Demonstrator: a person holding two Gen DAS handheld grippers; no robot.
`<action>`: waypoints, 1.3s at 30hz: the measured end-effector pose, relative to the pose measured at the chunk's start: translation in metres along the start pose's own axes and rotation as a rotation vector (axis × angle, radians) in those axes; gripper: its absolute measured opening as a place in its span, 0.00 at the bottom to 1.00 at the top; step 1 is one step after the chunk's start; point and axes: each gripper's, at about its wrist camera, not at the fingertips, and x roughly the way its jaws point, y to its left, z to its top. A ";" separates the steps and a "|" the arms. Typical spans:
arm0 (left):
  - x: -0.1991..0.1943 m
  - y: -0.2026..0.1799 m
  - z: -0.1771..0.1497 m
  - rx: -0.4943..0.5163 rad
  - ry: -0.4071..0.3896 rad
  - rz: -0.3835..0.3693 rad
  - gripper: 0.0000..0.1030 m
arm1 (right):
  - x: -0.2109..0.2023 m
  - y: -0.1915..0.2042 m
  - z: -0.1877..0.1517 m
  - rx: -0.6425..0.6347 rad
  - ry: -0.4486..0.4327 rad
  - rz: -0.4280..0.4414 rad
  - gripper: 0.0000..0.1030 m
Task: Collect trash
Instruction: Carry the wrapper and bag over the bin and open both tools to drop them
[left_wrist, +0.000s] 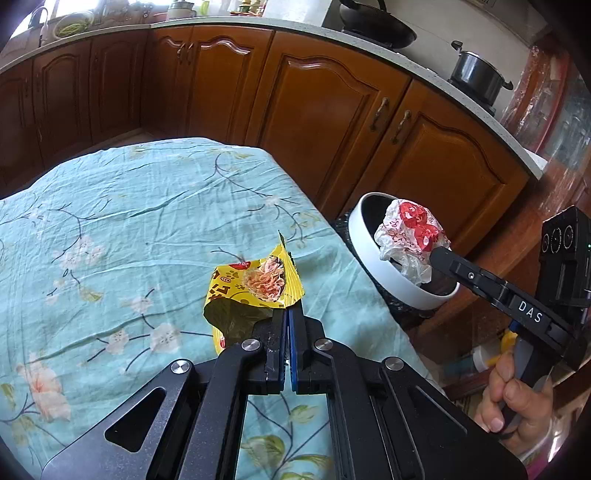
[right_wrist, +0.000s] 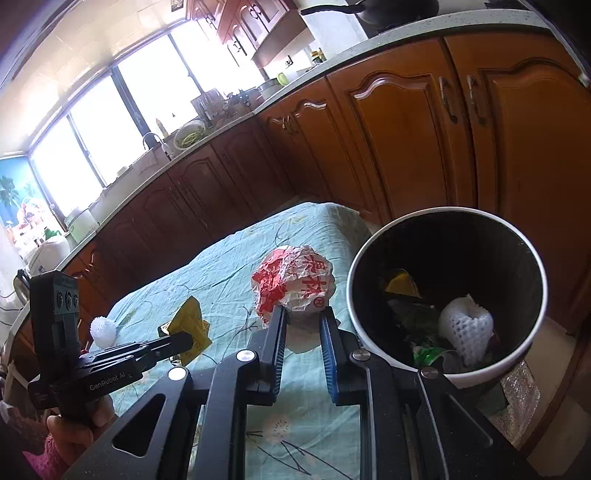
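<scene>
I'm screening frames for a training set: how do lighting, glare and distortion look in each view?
Left wrist view: even daylight, the countertop bowed by the fisheye, dark corners, the yellow wrapper sharp. Right wrist view: the window blown out to white, cabinets darker, the crumpled wrapper and the bin still crisp.
</scene>
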 end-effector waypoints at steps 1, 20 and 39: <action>0.001 -0.004 0.001 0.008 0.000 -0.006 0.01 | -0.004 -0.003 -0.001 0.005 -0.005 -0.007 0.18; 0.028 -0.090 0.017 0.166 0.038 -0.103 0.01 | -0.053 -0.063 -0.005 0.095 -0.062 -0.113 0.18; 0.074 -0.141 0.041 0.263 0.107 -0.152 0.01 | -0.046 -0.086 0.007 0.122 -0.062 -0.166 0.18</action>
